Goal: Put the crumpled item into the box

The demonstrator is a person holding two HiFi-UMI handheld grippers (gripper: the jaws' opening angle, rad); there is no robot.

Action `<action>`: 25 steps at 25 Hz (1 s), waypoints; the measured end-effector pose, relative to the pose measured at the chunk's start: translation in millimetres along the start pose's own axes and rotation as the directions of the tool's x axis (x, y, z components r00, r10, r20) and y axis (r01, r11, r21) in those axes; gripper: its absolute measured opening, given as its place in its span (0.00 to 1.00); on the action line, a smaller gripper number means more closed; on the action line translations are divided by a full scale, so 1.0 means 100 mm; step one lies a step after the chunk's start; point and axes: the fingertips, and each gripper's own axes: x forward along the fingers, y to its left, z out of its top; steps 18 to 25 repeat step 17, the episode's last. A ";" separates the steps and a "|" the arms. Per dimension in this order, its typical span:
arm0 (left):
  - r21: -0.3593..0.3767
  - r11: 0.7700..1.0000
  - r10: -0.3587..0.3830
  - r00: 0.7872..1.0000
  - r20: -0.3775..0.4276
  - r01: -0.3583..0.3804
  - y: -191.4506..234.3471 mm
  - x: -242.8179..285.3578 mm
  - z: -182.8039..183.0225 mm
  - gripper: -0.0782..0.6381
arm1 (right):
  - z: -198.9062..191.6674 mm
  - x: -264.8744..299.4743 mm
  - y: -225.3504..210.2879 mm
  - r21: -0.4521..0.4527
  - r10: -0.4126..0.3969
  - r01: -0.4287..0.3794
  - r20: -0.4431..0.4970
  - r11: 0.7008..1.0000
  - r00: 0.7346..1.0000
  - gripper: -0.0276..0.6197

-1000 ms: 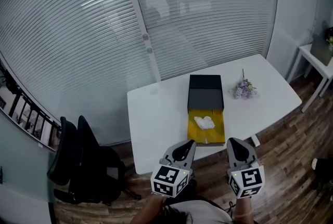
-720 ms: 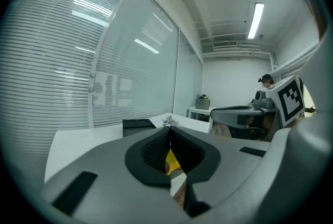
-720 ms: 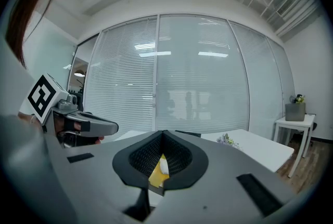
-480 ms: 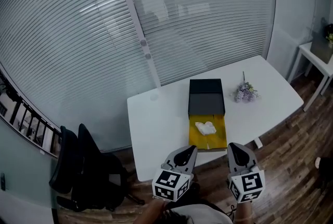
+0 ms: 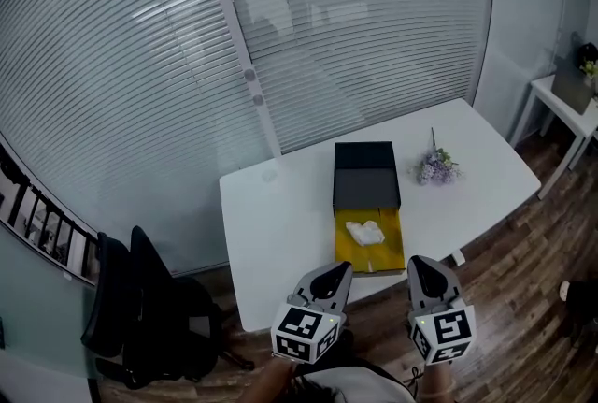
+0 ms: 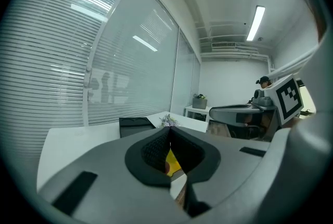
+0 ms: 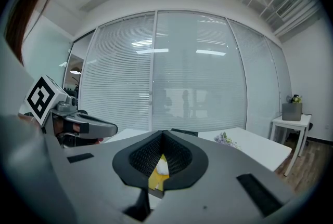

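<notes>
**A:** The white crumpled paper wad (image 5: 365,231), where is it lying?

**B:** In the yellow pulled-out tray (image 5: 388,250) of the black rectangular cardboard box (image 5: 365,160), on the white table (image 5: 276,233). From between my two tools it is at about twelve o'clock, well apart from both.

**A:** So what would the step call for?

**B:** As I judge it, the wad is as good as in. If the tray is meant to go home, I'd push its near edge squarely toward twelve o'clock so it doesn't jam, and keep off the paper.

**A:** And your hands, left to right?

**B:** My left gripper (image 5: 329,280) is at seven o'clock in the head view, off the table's near edge and close to my body. It points up toward one o'clock, jaws pressed together on nothing. My right gripper (image 5: 428,276) is at five o'clock, level with it and aimed at about eleven. Its tips also meet with nothing between them. The small bunch of purple flowers (image 5: 435,165) lies at two o'clock from the box, clear of my path.
</notes>
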 end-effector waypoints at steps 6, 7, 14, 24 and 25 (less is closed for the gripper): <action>-0.009 1.000 0.001 1.000 0.013 -0.001 0.10 0.02 0.04 0.13 | 0.03 0.09 0.03 -0.010 0.005 -0.005 -0.002 1.000 1.000 0.08; -0.012 1.000 0.001 1.000 0.015 -0.001 0.12 0.02 0.04 0.13 | 0.03 0.10 0.03 -0.011 0.004 -0.004 -0.002 1.000 1.000 0.08; -0.028 1.000 0.005 1.000 0.022 -0.005 0.23 0.03 0.04 0.13 | 0.06 0.18 0.05 -0.019 0.005 -0.005 -0.004 1.000 1.000 0.08; -0.029 1.000 0.005 1.000 0.027 -0.004 0.27 0.06 0.05 0.13 | 0.07 0.22 0.06 -0.023 0.009 -0.009 -0.004 1.000 1.000 0.08; -0.029 1.000 0.005 1.000 0.027 -0.004 0.27 0.06 0.05 0.13 | 0.07 0.22 0.06 -0.023 0.009 -0.009 -0.004 1.000 1.000 0.08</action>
